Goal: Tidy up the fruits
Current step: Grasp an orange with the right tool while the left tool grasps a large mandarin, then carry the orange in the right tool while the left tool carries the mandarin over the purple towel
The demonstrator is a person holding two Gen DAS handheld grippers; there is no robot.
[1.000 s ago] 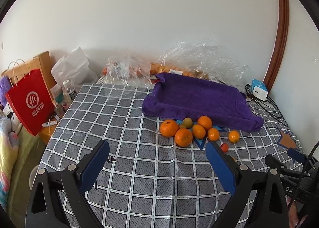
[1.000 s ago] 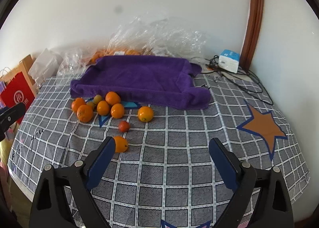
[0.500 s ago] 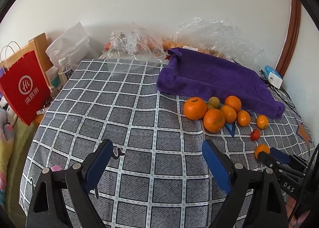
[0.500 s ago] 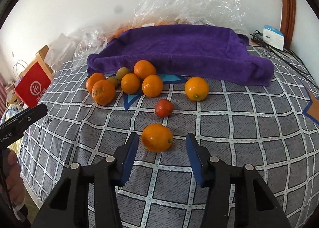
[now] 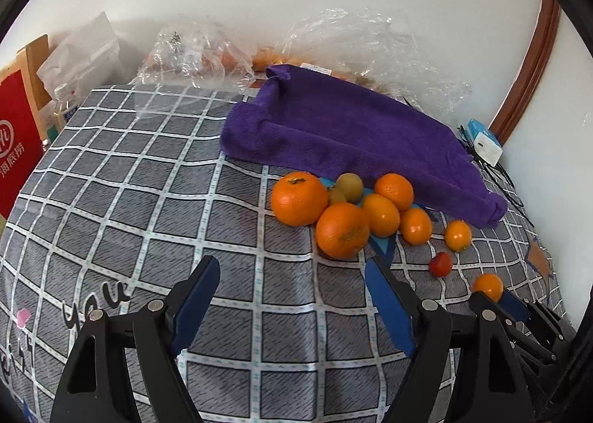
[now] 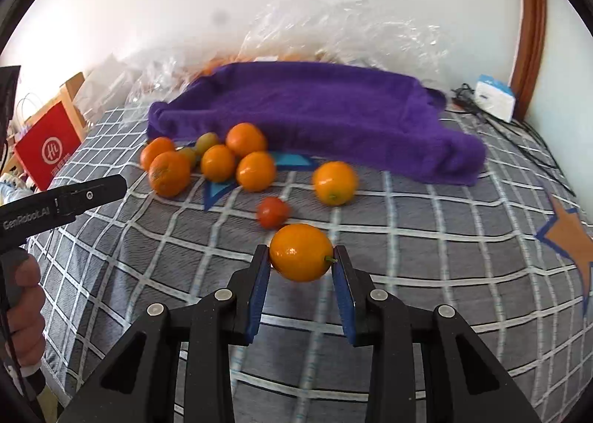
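Note:
Several oranges (image 5: 341,230) and two greenish fruits lie clustered in front of a purple towel (image 5: 352,134) on the checked cloth. A small red fruit (image 6: 272,212) and a lone orange (image 6: 334,182) sit nearer to me. My right gripper (image 6: 301,250) is closing, and its blue pads press both sides of a small orange (image 6: 301,263) that rests on the cloth. My left gripper (image 5: 291,267) hovers short of the cluster. Its jaws are closing too, still wide apart, with nothing between them. The small orange (image 5: 488,286) shows at the right of the left wrist view.
Crumpled clear plastic bags (image 5: 370,37) with more fruit line the wall behind the towel. A red paper bag (image 5: 15,149) and a bottle (image 5: 65,100) stand off the left edge. A white and blue box (image 6: 494,97) with cables lies at the far right corner. A hand (image 6: 22,312) holds the left gripper.
Both grippers came down and closer to the fruit. The right jaws narrowed from wide apart to pressing on the small orange. The left jaws narrowed a little.

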